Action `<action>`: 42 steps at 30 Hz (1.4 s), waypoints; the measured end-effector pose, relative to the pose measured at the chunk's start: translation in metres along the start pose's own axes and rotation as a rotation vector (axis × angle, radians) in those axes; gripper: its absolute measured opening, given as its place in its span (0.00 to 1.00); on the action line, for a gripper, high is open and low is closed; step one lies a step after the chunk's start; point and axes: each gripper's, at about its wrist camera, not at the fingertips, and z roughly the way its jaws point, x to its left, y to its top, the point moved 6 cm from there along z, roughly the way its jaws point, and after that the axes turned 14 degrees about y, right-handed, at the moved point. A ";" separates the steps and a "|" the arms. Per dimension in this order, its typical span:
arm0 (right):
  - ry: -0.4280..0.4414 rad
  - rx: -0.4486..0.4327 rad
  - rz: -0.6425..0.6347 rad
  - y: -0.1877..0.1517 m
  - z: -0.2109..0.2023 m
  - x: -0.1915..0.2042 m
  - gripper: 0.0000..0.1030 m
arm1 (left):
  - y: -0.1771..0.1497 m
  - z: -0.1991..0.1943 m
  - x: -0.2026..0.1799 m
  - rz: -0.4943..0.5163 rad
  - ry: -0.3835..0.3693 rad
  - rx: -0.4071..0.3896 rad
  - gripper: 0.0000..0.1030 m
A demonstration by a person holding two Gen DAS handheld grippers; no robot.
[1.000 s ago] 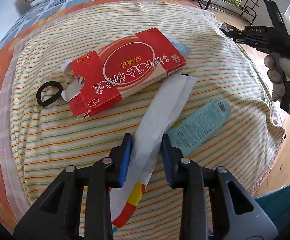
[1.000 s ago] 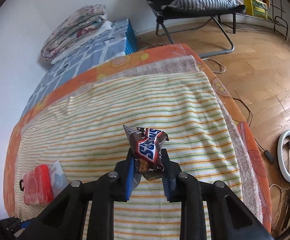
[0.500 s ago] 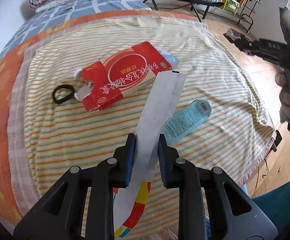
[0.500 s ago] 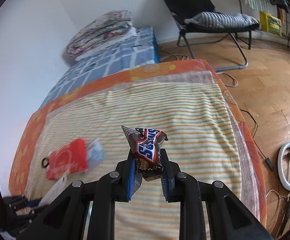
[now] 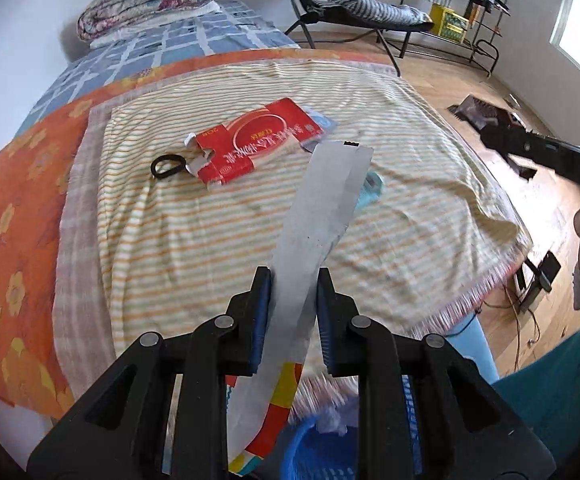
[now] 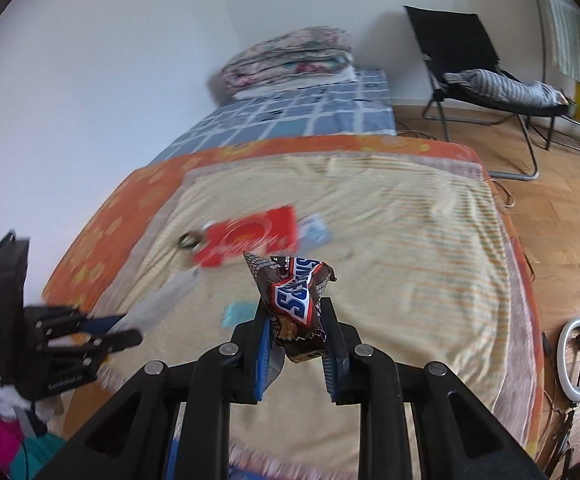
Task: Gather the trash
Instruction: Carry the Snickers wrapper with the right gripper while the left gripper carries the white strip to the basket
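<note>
A long grey paper strip [image 5: 322, 216] is pinched in the left gripper [image 5: 292, 312] and a crumpled brown candy wrapper [image 6: 294, 300] in the right gripper [image 6: 296, 336], both clamped narrow, likely for binning in the blue plastic basket [image 5: 302, 452].

- The left hand-held gripper [image 5: 290, 312] clamps a long white wrapper [image 5: 322, 216] above the bed's [image 5: 169, 248] near edge.
- A red box [image 5: 255, 144] lies mid-bed, touching a black hair tie [image 5: 165, 166].
- A blue basket [image 5: 302, 452] sits below the near edge.

Red carton [image 5: 255, 142]; grey wrapper strip [image 5: 322, 208]; brown-blue-red candy wrapper [image 6: 294, 296]; yellow-orange striped cloth [image 5: 193, 232]; blue-checked sheet [image 6: 302, 112].
</note>
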 end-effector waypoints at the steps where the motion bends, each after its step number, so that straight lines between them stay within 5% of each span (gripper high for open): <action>1: 0.004 0.005 -0.010 -0.006 -0.002 0.006 0.21 | -0.004 -0.004 -0.002 0.006 0.001 -0.006 0.21; 11: 0.030 0.053 -0.055 -0.073 -0.022 0.049 0.21 | -0.063 -0.035 -0.015 0.019 -0.023 -0.010 0.21; 28: 0.034 0.207 -0.082 -0.160 0.000 0.069 0.21 | -0.148 -0.012 -0.029 0.076 -0.022 0.120 0.21; 42: 0.045 0.310 -0.107 -0.202 0.018 0.077 0.21 | -0.185 0.007 -0.047 0.138 -0.027 0.215 0.21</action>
